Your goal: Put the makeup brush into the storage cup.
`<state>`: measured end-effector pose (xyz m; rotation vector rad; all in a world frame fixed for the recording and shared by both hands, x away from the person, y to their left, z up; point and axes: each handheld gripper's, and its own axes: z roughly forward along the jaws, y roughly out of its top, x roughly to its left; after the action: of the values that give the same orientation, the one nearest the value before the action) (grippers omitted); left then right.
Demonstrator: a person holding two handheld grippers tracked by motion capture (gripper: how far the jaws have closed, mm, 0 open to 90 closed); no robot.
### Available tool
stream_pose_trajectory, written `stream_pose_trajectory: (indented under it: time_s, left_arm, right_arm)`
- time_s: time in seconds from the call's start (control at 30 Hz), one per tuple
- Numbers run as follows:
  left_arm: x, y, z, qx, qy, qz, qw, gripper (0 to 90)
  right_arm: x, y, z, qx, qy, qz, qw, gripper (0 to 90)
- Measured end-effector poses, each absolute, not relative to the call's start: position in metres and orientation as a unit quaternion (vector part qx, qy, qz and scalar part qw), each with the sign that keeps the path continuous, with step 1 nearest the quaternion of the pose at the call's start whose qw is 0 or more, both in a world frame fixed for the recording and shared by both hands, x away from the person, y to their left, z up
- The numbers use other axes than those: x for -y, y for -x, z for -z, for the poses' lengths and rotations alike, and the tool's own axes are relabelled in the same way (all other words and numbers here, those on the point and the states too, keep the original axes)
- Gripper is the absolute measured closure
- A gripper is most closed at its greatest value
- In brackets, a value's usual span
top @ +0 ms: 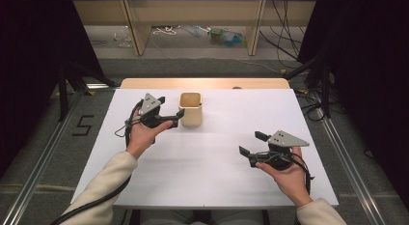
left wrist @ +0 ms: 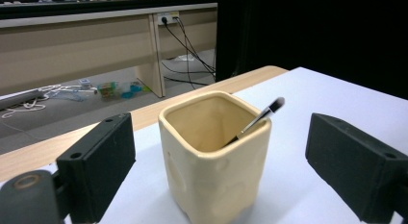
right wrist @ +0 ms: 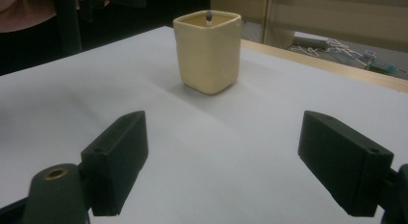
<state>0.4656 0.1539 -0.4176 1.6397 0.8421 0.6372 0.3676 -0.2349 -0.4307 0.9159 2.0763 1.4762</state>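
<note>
- left gripper (top: 170, 110) sits just beside the cream square cup (top: 190, 109), jaws wide apart, gripping nothing
- makeup brush (left wrist: 255, 120) leans inside the cup
- right gripper (top: 252, 144) jaws apart too, well away from it

White table top (top: 202, 152) fronts a wooden desk (top: 144, 32) at 12 o'clock; cables (top: 284, 46) lie at 1 o'clock.

My left tongs (left wrist: 219, 156) and right tongs (right wrist: 238, 161) end in matt black plastic pads. The cream cup (left wrist: 214, 156) looks like glazed ceramic, softly glossy and dimpled. The brush (left wrist: 257, 119) in it has a shiny dark handle. The surface (top: 217, 152) is matt, smooth white over a pale wood edge.
</note>
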Motion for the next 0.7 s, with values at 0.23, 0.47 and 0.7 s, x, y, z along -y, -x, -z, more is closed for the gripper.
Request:
stream_pose_trajectory:
  time_s: [0.23, 0.47, 0.7]
  left_arm:
    - [-0.160, -0.451, 0.415, -0.345, -0.702, -0.269, 0.562, 10.7]
    - [-0.170, -0.434, 0.415, -0.331, -0.709, -0.266, 0.562, 10.5]
    - [-0.187, -0.418, 0.411, -0.323, -0.705, -0.269, 0.571, 10.4]
  right_arm:
    - [0.235, -0.367, 0.430, -0.748, -0.336, -0.533, 0.207, 18.7]
    - [0.235, -0.367, 0.430, -0.750, -0.333, -0.536, 0.199, 18.4]
    - [0.237, -0.368, 0.430, -0.748, -0.326, -0.539, 0.210, 18.2]
